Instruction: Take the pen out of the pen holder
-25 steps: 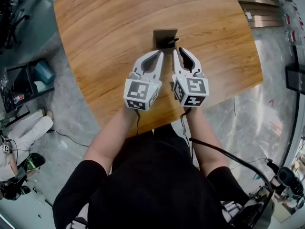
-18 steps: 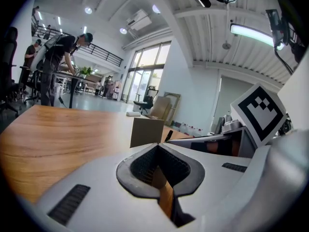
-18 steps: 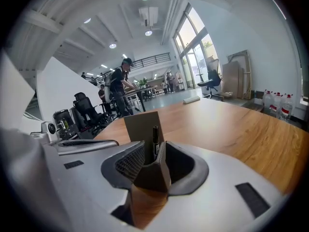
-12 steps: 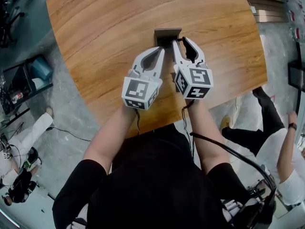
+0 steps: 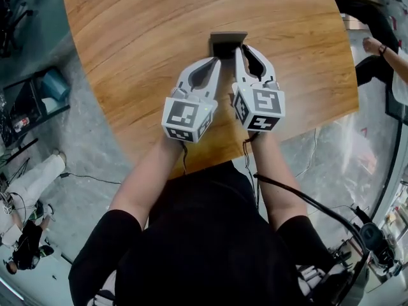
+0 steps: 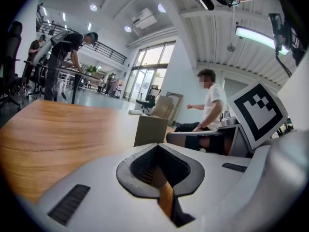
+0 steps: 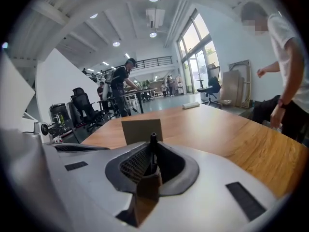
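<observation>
**A:** Where is the pen?

**B:** The pen point(image 7: 153, 149) stands upright between the fingers point(image 7: 227, 178) of the right gripper point(image 5: 244, 48). Its black top pokes just above their tips, and the fingers are clenched on it.

**A:** Is it out of the holder?

**B:** I cannot tell. The holder point(image 5: 227, 41) is a small brown box on the wood table point(image 5: 127, 37), towards the far edge. In the head view the right gripper's tips lie over the holder's right part and hide the pen's lower end. In the right gripper view the holder shows just behind the pen, slightly to the left.

**A:** What about the left gripper?

**B:** The left gripper point(image 5: 215, 61) lies close beside the right one, on its left. Its tips are at the holder's near left edge. I cannot tell whether they touch the holder. Its fingers are pressed together at the tips with nothing between them. Only the table's wood shows through the gap behind the tips.

**A:** How do the two grippers sit?

**B:** Both point away from the person towards the far side of the table. Their marker cubes are at the near end, over the table's near edge, and a bare forearm leads back from each.

**A:** Anyone else around?

**B:** A person in a white shirt point(image 7: 289, 57) stands off the table's right side, near its far end.
</observation>
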Motion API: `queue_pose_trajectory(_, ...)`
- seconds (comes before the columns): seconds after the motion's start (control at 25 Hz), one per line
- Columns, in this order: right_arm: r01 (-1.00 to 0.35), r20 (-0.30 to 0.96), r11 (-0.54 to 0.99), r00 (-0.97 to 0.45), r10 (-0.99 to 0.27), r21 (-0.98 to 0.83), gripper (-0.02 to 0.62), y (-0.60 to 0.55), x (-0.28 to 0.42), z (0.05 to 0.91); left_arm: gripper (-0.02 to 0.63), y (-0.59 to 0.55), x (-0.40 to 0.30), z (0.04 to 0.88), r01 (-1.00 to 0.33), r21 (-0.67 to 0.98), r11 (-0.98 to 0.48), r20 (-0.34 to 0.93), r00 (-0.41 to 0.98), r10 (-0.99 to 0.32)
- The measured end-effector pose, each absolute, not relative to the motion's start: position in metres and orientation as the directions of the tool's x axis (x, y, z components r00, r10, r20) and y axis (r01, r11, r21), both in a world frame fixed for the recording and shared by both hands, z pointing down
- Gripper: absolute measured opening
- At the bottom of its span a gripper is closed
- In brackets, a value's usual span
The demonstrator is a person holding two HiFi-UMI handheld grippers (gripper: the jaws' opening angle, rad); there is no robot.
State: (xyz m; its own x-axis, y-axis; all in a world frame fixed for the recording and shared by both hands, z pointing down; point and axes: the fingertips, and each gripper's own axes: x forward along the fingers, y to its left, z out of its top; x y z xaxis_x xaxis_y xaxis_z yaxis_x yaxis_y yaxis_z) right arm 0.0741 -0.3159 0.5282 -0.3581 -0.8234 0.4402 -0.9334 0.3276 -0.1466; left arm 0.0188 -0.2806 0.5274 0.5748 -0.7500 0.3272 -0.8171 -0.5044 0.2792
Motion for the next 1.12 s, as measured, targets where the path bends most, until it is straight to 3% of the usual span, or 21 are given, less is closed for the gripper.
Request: queue_pose_trajectory(1.12,-0.929,0.133,0.364,-0.371,-0.919,-0.070,0.043,-0.249,0.073,0.307,0.000,-0.226,-0.008,0.397,-0.835,0.192,-0.516,0.186,0.547,-0.816)
